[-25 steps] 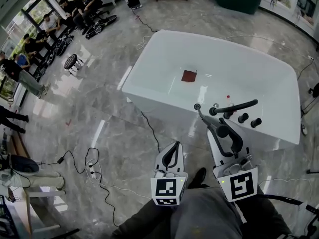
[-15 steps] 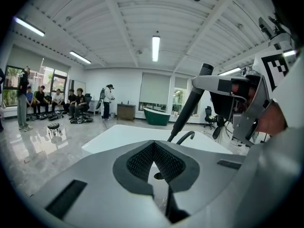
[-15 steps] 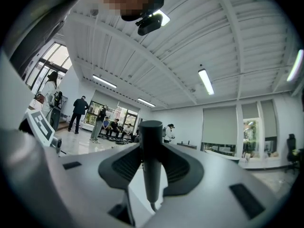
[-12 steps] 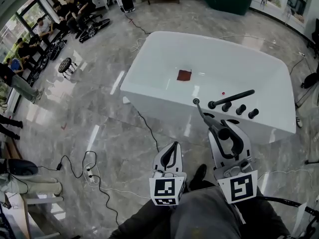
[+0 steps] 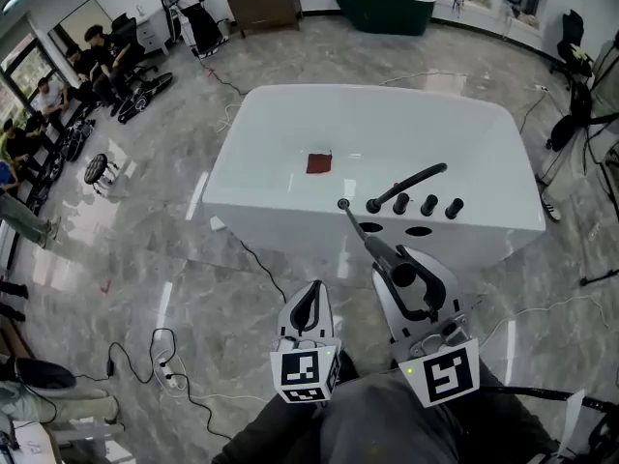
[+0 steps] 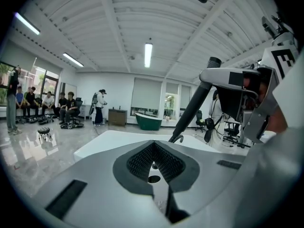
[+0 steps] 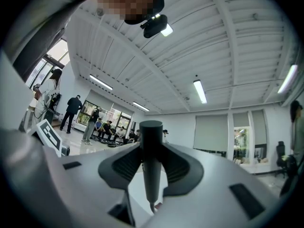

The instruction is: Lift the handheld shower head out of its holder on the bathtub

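The dark handheld shower head [image 5: 366,238] is clear of the white bathtub [image 5: 290,211], slanting out over the floor in front of it. My right gripper [image 5: 398,271] is shut on its thick end. In the right gripper view the dark shaft [image 7: 152,175] stands upright between the pads. From the left gripper view the shower head [image 6: 192,106] slants across the right side. My left gripper [image 5: 309,303] hovers beside it, shut and with nothing in it, its pads [image 6: 142,163] meeting. A black spout [image 5: 411,182] and three knobs [image 5: 428,205] sit on the tub's near rim.
A red-brown cloth [image 5: 318,163] lies inside the tub. Black cables [image 5: 164,341] trail over the glossy marble floor at left. Several people [image 5: 58,85] sit at the far left. A dark green tub [image 5: 382,3] stands at the back, and a chair [image 5: 580,114] at right.
Both grippers have drawn back from the tub's rim, the right one carrying the shower head. Its thin tip now sits left of the knobs, and the tub looks farther off.
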`<action>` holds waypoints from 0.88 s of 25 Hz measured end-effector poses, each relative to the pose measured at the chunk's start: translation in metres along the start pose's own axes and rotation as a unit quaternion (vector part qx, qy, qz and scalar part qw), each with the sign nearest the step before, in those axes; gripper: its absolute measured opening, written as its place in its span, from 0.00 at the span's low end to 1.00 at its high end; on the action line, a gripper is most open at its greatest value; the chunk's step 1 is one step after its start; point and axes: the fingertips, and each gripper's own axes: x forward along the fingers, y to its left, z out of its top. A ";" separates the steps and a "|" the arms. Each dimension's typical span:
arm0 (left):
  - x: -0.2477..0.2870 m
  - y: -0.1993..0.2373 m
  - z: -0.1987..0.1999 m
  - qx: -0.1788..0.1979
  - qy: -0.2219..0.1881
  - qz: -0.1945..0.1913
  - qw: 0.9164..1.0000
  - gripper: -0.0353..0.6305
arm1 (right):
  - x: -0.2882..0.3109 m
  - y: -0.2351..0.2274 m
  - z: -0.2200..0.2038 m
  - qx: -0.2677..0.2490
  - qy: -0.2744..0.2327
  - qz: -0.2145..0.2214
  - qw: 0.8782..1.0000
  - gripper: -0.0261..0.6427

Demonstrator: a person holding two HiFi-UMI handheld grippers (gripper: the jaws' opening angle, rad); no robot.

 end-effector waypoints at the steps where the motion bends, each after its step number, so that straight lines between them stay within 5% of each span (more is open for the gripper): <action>1: 0.000 -0.002 0.001 0.002 -0.003 0.000 1.000 0.06 | -0.003 0.000 0.001 0.001 -0.004 0.001 1.000 0.25; 8: 0.057 0.003 -0.011 -0.003 -0.014 0.016 1.000 0.06 | 0.019 -0.022 -0.047 0.031 -0.014 0.016 0.999 0.25; 14: -0.020 -0.078 0.090 0.019 0.013 0.035 0.999 0.06 | -0.026 -0.030 0.029 0.039 0.037 0.071 0.996 0.25; 18: -0.032 -0.120 0.109 0.036 0.012 0.031 0.999 0.06 | -0.058 -0.049 0.036 0.044 0.047 0.079 0.995 0.25; 22: -0.033 -0.131 0.112 0.043 0.012 0.028 0.999 0.06 | -0.026 -0.052 0.027 0.038 0.048 0.075 0.995 0.25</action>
